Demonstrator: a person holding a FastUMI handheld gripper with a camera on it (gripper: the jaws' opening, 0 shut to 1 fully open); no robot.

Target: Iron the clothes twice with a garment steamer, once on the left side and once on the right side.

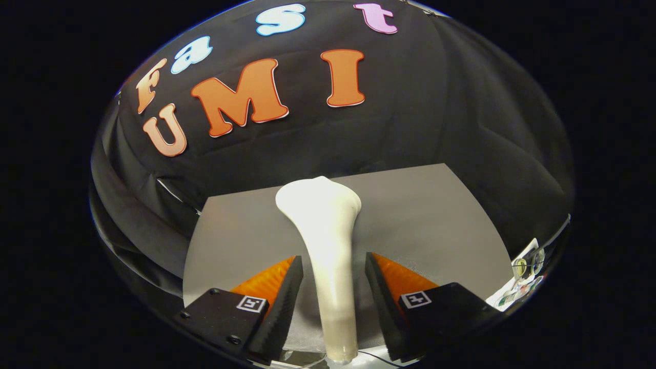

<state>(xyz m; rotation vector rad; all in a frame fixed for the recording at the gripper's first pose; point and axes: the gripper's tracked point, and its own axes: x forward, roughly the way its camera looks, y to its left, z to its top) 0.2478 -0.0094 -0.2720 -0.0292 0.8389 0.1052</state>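
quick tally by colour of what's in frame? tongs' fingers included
White: 1, the garment steamer, standing between the fingers of the tongs, a gap on each side
Grey: 1, the sheet under it
Black with orange: 2, the fingers of the tongs, open
Mixed colours: 1, a small cluster of bits beyond the sheet's corner, too small to tell
Total: 5

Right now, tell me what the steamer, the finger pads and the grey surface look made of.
Steamer: probably smooth, glossy cream plastic, showing soft highlights.
Finger pads: black ribbed foam or rubber, judging by the serrated edges; they flank the handle with gaps.
Grey surface: matt and faintly grainy, perhaps cloth or board; cannot tell.
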